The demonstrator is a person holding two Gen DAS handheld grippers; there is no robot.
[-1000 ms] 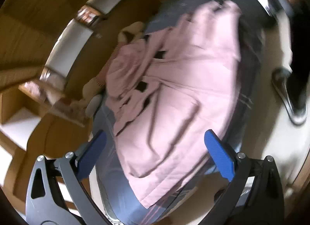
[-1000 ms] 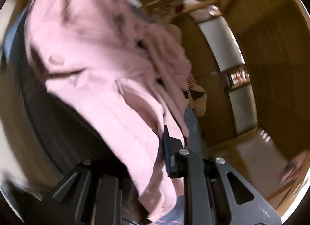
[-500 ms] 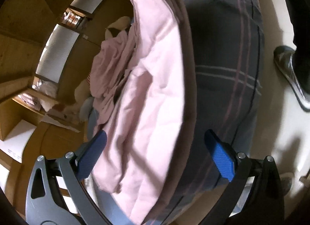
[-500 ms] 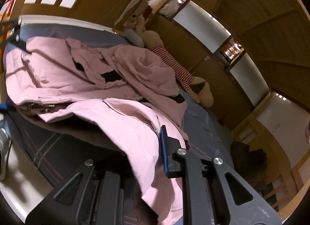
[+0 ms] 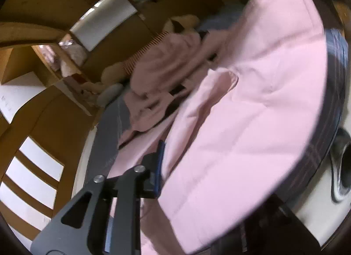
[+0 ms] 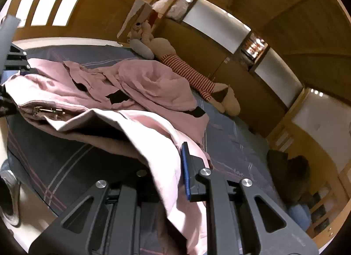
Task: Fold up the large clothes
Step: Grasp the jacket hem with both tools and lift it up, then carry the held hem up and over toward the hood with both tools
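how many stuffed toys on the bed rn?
2 that I can make out: a striped-shirt doll lying along the far edge of the bed, and a smaller plush by its head at the corner. More may sit behind the pink garment.

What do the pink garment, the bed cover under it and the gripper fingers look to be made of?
Pink garment: soft woven cloth, matte, probably cotton; it creases and drapes, with a metal zip showing.
Bed cover: thin grey fabric, matte, with printed or woven stripes; lies flat with shallow wrinkles.
Right gripper fingers: rigid black plastic or metal frame, blue pads that look rubbery, though that is uncertain.
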